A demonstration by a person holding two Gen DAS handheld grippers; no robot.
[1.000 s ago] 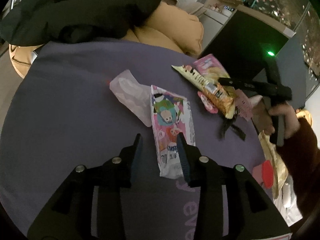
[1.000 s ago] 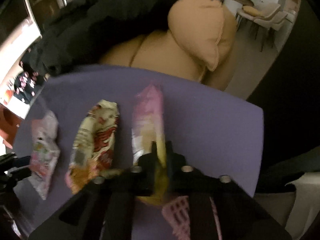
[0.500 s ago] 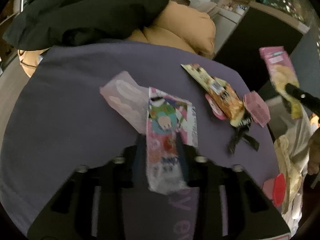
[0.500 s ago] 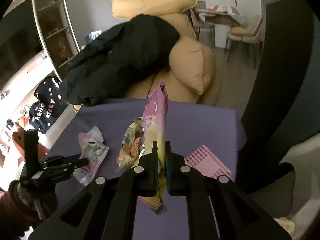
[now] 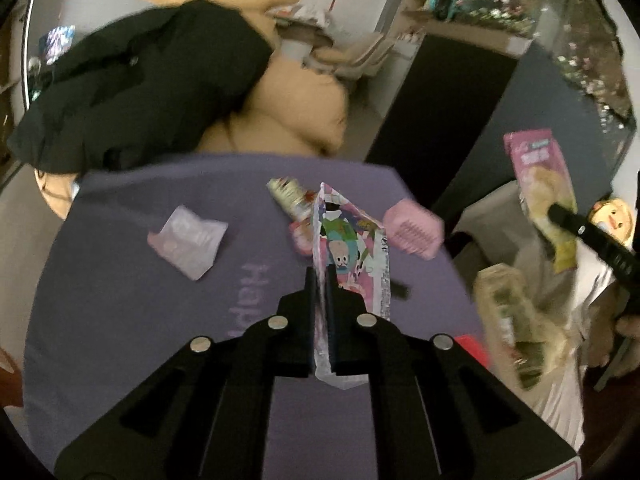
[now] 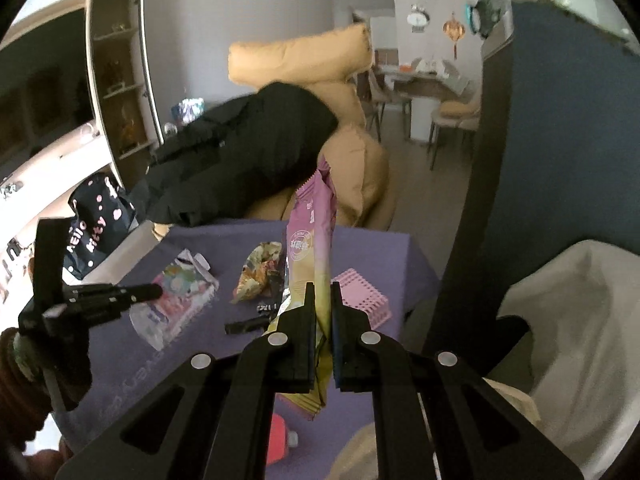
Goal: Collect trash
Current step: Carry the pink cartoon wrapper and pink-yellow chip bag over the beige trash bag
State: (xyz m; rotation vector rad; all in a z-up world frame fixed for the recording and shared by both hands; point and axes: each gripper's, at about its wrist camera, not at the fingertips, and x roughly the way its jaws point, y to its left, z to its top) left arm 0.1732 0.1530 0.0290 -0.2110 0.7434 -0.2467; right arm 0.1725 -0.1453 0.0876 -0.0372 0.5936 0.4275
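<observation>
Cartoon wrapper [image 5: 352, 248] face-on from left wrist, foreshortened from right [image 6: 176, 300]

A cartoon-print wrapper [image 5: 352, 248] stands on edge, lifted off the worktop; a long pink-and-yellow wrapper [image 6: 312, 248] hangs upright at 3 o'clock.

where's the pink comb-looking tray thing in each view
Left wrist: the pink ridged tray lies on the purple cloth, right of centre, just beyond the held cartoon wrapper.
Right wrist: the tray sits right of the tongs' tips.
Shared landmark: the black jacket on the tan cushions.
</observation>
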